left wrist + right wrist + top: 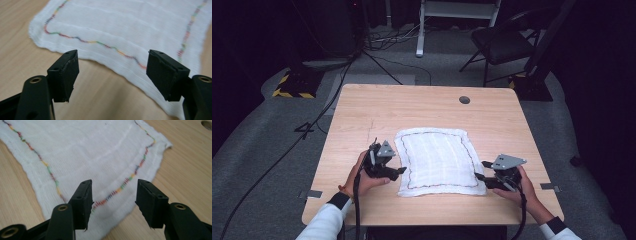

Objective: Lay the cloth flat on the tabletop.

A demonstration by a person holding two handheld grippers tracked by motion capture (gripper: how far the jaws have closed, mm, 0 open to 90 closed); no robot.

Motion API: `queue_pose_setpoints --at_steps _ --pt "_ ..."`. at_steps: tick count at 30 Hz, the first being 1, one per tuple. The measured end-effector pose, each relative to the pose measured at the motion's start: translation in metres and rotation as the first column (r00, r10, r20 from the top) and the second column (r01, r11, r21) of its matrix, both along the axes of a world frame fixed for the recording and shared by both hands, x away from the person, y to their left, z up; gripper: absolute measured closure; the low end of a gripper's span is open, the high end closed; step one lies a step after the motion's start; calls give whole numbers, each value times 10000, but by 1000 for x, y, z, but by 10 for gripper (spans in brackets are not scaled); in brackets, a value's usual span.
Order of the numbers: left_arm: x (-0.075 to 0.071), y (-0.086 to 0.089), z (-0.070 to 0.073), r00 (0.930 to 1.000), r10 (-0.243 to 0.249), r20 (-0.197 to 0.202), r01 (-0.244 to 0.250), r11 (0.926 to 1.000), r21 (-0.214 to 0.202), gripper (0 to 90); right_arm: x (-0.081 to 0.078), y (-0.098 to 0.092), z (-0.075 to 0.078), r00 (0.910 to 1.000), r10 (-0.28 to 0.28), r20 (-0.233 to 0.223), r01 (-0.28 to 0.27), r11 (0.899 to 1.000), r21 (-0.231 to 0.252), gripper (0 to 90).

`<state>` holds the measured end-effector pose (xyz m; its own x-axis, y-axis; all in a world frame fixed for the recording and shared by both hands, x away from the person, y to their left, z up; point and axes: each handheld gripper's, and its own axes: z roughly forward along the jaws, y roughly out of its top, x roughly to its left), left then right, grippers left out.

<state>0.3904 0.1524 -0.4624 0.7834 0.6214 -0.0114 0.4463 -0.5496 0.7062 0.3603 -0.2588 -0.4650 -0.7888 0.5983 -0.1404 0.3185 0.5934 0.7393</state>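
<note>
Flat mid-table (362,107): white cloth (438,160) with multicoloured stitched border. At its left edge, left gripper (401,170), jaws spread, empty, hand (362,177) cupped beneath. At near-right corner, right gripper (479,170), jaws parted, empty, aimed inward, wrist low.

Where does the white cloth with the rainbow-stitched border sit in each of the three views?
High view: the white cloth lies flat at the table's centre, between the two tongs.
Left gripper view: it fills the upper part of the picture, its near edge passing between the open jaws.
Right gripper view: it spreads across the upper left, one corner under the jaws.
Shared landmark: the multicoloured stitch line.
</note>
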Motion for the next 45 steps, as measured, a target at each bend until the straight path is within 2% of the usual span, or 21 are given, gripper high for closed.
queue_pose_setpoints --at_steps 3,4,5,8,11,14,16,17,20,21,23,25,26,29,31,32,35,38,41,42,45 --pt "21 -4 -1 9990 300 321 -296 9995 -122 244 2 22 1 9985 536 -66 -536 9986 49 474" --pt "28 -5 -2 9983 397 417 -398 9992 8 244 3 28 1 9976 679 -94 -678 9977 83 473" --pt "35 -6 -2 9981 467 394 -471 9989 80 241 4 36 1 9963 855 -112 -854 9963 108 474" --pt "54 -8 -6 9972 688 289 -683 9975 -169 233 3 61 3 9899 1417 -104 -1415 9898 172 478" --pt "70 -11 -10 9962 844 194 -840 9962 -208 221 1 87 3 9797 2003 -47 -2002 9797 118 484" --pt "83 -15 -15 9937 1050 395 -1057 9943 150 219 -2 112 0 9675 2526 -104 -2526 9676 46 493" --pt "92 -15 -18 9915 1301 10 -1301 9912 222 217 -5 127 -1 9580 2864 -136 -2863 9581 44 497" --pt "96 -14 -19 9904 1382 -20 -1381 9902 194 210 -6 134 -2 9534 3014 -155 -3014 9535 12 501" --pt "102 -7 -22 9862 1653 -89 -1649 9857 352 212 -11 155 -1 9388 3443 -145 -3442 9389 91 502" --pt "104 -2 -23 9817 1904 -98 -1899 9812 355 212 -12 160 -1 9355 3531 -109 -3530 9356 70 506" --pt "105 5 -24 9777 2087 -243 -2083 9779 162 211 -17 173 -4 9233 3838 109 -3837 9234 -115 510" --pt "106 12 -25 9713 2350 -360 -2353 9719 -55 210 -19 180 -7 9184 3955 54 -3954 9184 -114 509" --pt "107 16 -26 9711 2341 -474 -2351 9718 -189 207 -20 184 -9 9142 4052 -27 -4052 9141 -158 507" --pt "109 17 -27 9655 2565 -449 -2572 9663 -116 192 -21 194 -13 9068 4213 -121 -4214 9069 -35 506" --pt "110 18 -30 9639 2602 -556 -2619 9648 -257 189 -23 200 -16 9017 4324 -49 -4324 9016 -125 497" --pt "112 18 -32 9639 2563 -720 -2580 9660 -148 189 -24 203 -17 8987 4384 -87 -4385 8986 -132 490" --pt "114 16 -36 9640 2540 -792 -2545 9671 39 173 -27 212 -22 8906 4546 -135 -4548 8903 -242 472" --pt "115 14 -37 9675 2455 -603 -2449 9694 169 168 -28 218 -26 8922 4515 -137 -4517 8915 -359 469" --pt "115 13 -37 9678 2458 -538 -2454 9693 140 167 -25 223 -29 9038 4272 -264 -4281 9020 -563 498" --pt "115 12 -38 9674 2479 -512 -2476 9688 136 174 -23 225 -28 9119 4086 -397 -4103 9102 -561 519" --pt "114 14 -37 9705 2362 -482 -2360 9717 100 219 -22 227 -27 9194 3926 -251 -3932 9154 -865 636"
